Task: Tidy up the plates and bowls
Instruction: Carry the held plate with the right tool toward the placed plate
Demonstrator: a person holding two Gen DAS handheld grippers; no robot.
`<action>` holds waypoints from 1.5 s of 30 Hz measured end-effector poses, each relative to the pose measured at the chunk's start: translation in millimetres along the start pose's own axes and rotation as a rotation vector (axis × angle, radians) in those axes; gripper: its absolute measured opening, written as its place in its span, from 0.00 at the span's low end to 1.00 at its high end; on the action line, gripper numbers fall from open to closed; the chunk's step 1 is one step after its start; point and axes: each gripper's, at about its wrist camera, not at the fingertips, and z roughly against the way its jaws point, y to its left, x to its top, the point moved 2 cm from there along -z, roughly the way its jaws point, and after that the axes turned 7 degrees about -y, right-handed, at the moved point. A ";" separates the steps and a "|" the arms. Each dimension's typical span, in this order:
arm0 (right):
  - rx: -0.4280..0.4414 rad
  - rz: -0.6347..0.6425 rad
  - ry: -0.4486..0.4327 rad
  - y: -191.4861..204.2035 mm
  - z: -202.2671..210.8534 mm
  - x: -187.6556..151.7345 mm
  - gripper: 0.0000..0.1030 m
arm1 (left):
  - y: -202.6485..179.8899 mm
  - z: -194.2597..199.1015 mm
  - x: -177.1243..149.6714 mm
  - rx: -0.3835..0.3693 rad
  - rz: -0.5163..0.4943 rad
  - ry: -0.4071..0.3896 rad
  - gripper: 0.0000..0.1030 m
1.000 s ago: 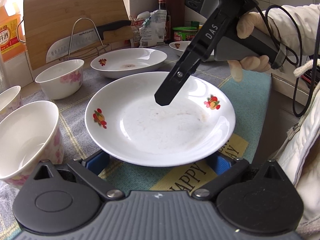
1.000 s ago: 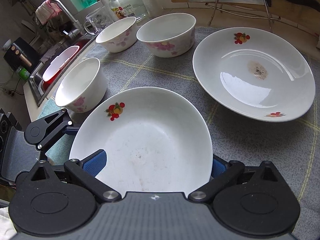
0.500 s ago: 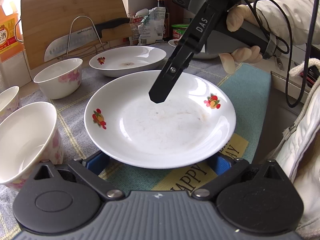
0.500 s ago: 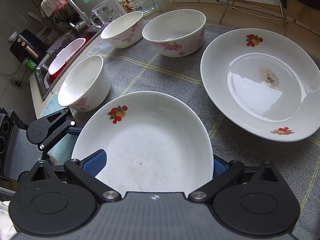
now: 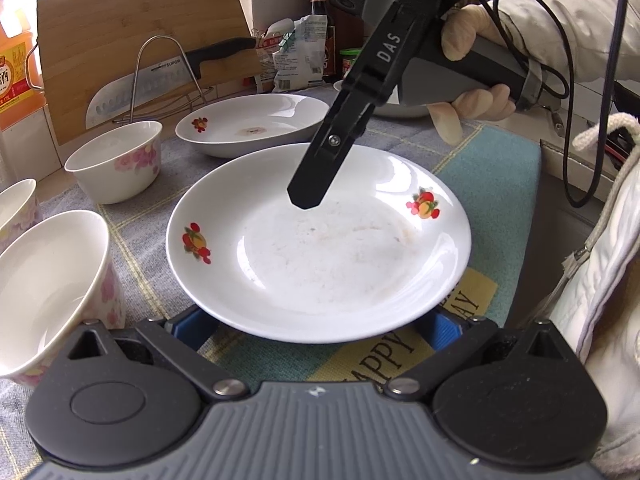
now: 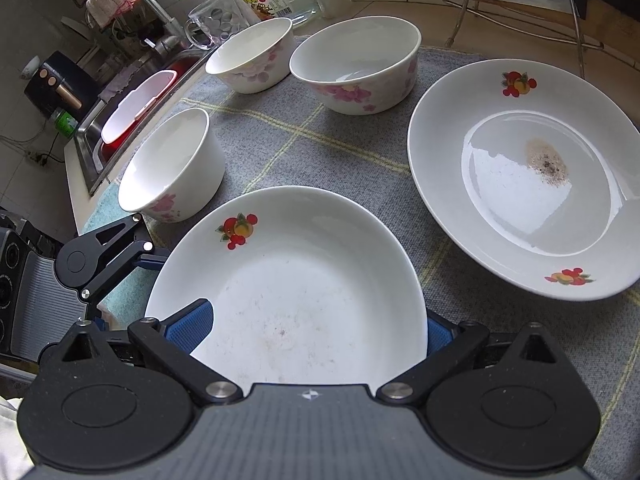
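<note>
A white plate with red fruit prints (image 5: 320,248) sits on the cloth between my two grippers; it also shows in the right wrist view (image 6: 296,292). My left gripper (image 5: 316,330) is open, its blue pads on either side of the plate's near rim. My right gripper (image 6: 316,330) is open at the plate's opposite edge, one finger (image 5: 320,176) hanging over the plate's inside. A second fruit-print plate (image 6: 528,176) with a brown stain lies beyond. Three floral bowls (image 6: 356,68) (image 6: 252,56) (image 6: 176,164) stand nearby.
A cutting board (image 5: 140,52) and a knife on a wire rack (image 5: 160,76) stand at the back. Bottles and packets (image 5: 296,52) line the wall. A sink (image 6: 136,100) with a red basin lies past the bowls. The counter edge (image 5: 568,184) runs along the mat.
The right gripper has shifted a little farther over the plate toward the bowls. The plate and the left gripper have barely moved.
</note>
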 end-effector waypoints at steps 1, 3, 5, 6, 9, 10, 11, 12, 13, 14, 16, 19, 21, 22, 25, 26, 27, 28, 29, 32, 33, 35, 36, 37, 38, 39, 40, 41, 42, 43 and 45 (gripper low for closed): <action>-0.001 -0.001 -0.001 0.0 0.1 0.0 1.00 | 0.0 0.0 0.3 0.000 0.001 0.002 1.00; -0.006 -0.010 -0.006 0.4 -0.6 0.5 1.00 | -0.1 -0.2 0.7 0.001 0.002 0.004 1.00; -0.008 -0.011 -0.007 0.5 -0.5 0.3 1.00 | -0.2 -0.7 1.4 0.002 0.002 0.007 1.00; -0.009 -0.012 -0.006 0.7 -0.4 0.5 1.00 | -0.3 -0.9 1.7 0.002 0.001 0.008 1.00; -0.012 -0.013 -0.003 1.9 -0.4 0.7 1.00 | -0.3 -2.1 2.7 0.004 0.001 0.013 1.00; -0.013 -0.012 -0.002 2.1 0.0 0.7 1.00 | -0.4 -2.2 2.7 0.005 0.000 0.014 1.00; -0.013 -0.012 -0.001 2.2 0.2 0.6 1.00 | -0.2 -2.7 2.9 0.005 -0.002 0.016 1.00; -0.012 -0.013 0.000 2.3 0.3 0.7 1.00 | -0.6 -2.8 3.1 0.009 -0.003 0.017 0.99; -0.012 -0.014 0.000 2.3 0.6 0.6 1.00 | -1.4 -2.5 3.3 0.012 -0.007 0.018 0.99; -0.009 -0.015 0.000 2.5 1.0 0.4 1.00 | -2.1 -2.3 3.6 0.015 -0.009 0.021 0.99; -0.008 -0.016 0.000 3.3 2.3 0.2 1.00 | -3.3 -2.3 4.0 0.021 -0.015 0.026 0.99; 0.000 -0.008 -0.002 5.2 5.0 0.1 1.00 | -5.0 -2.2 4.9 0.027 -0.020 0.034 0.99; 0.006 -0.003 -0.002 5.6 6.7 -1.0 1.00 | -6.1 -1.7 6.0 0.028 -0.020 0.037 0.99; 0.007 -0.001 -0.002 5.8 7.7 -1.5 1.00 | -6.6 -1.8 6.9 0.027 -0.019 0.040 0.99; 0.010 0.002 -0.005 6.4 10.9 -3.0 1.00 | -8.1 -1.9 10.6 0.025 -0.015 0.045 0.99; 0.011 0.002 -0.006 6.2 12.0 -3.3 1.00 | -8.6 -1.8 11.7 0.025 -0.015 0.045 0.99; 0.013 0.002 -0.007 5.9 13.7 -4.0 1.00 | -9.6 -1.3 13.0 0.024 -0.016 0.046 0.99; 0.015 0.004 -0.009 5.6 15.0 -4.4 1.00 | -10.3 -1.4 14.3 0.024 -0.017 0.047 0.99; 0.017 0.004 -0.012 5.2 17.5 -5.0 1.00 | -11.2 -1.9 16.5 0.023 -0.020 0.047 0.99; 0.017 0.007 -0.021 3.8 24.4 -6.5 1.00 | -14.3 -3.8 21.6 0.020 -0.023 0.049 0.99; 0.017 0.007 -0.025 2.8 26.9 -7.3 1.00 | -15.1 -4.8 23.4 0.017 -0.023 0.049 0.99; 0.015 0.004 -0.032 0.3 31.8 -8.6 1.00 | -17.6 -6.8 26.6 0.010 -0.027 0.051 0.99; 0.013 0.003 -0.034 -1.3 34.1 -9.4 1.00 | -19.2 -8.1 28.7 0.007 -0.032 0.050 0.99; 0.011 0.001 -0.036 -2.9 36.5 -10.3 1.00 | -21.2 -9.4 31.0 0.004 -0.036 0.049 0.99; 0.008 -0.001 -0.040 -5.0 39.2 -11.3 1.00 | -22.2 -10.9 33.3 0.001 -0.040 0.048 0.99; 0.005 -0.003 -0.043 -6.8 42.0 -12.2 1.00 | -23.8 -12.6 35.3 -0.004 -0.042 0.046 0.99; 0.002 -0.005 -0.046 -8.7 44.8 -13.3 1.00 | -24.8 -14.6 37.8 -0.009 -0.043 0.046 0.99; -0.001 -0.008 -0.052 -11.1 48.6 -14.9 1.00 | -26.3 -16.8 40.9 -0.014 -0.044 0.045 0.99; -0.002 -0.011 -0.056 -13.0 51.4 -15.8 1.00 | -27.4 -19.3 43.5 -0.019 -0.045 0.044 0.99; -0.006 -0.015 -0.062 -15.5 55.6 -17.0 1.00 | -28.9 -21.6 46.4 -0.025 -0.046 0.042 0.99; -0.014 -0.021 -0.072 -20.7 63.2 -19.4 1.00 | -31.5 -25.5 51.7 -0.035 -0.051 0.037 0.99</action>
